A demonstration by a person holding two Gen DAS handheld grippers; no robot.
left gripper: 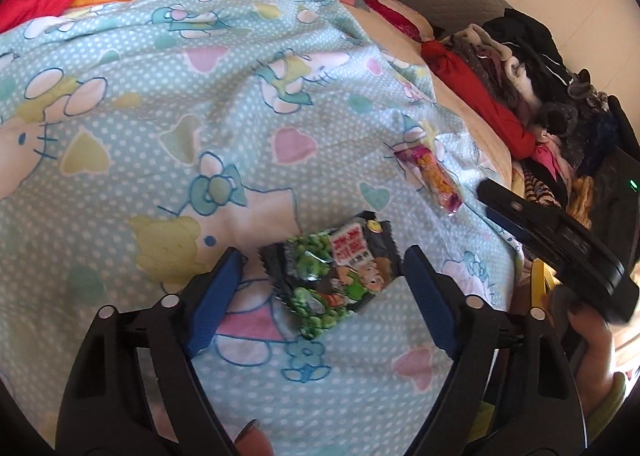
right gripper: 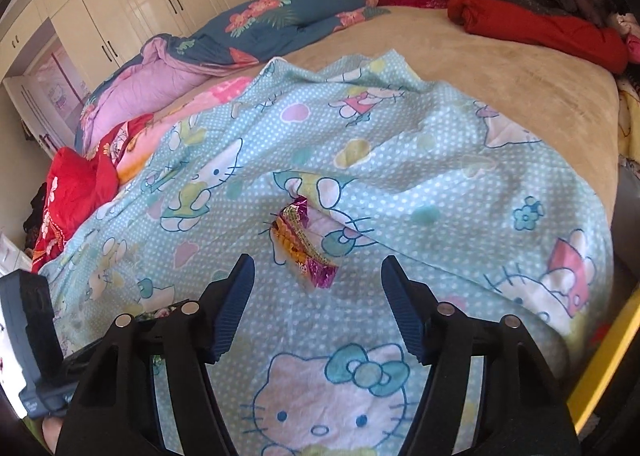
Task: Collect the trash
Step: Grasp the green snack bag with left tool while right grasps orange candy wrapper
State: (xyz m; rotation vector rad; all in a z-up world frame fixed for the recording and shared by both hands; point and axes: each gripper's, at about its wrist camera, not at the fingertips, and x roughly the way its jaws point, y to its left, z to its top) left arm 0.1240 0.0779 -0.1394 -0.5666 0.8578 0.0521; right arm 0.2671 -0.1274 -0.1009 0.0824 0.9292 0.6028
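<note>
The black and green snack packet carries red characters on a white panel, too blurred to read. The pink wrapper shows small print that cannot be made out. No other lettering is legible anywhere.

A crumpled black-and-green snack packet and a pink-and-orange candy wrapper lie flat, apart, on the bedsheet.

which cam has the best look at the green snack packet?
Left wrist view. The green snack packet lies on the patterned sheet, unobstructed, between the open fingers of the left gripper, print readable as cartoon artwork. The right wrist view does not clearly show it; that view centres on the pink wrapper instead.
</note>
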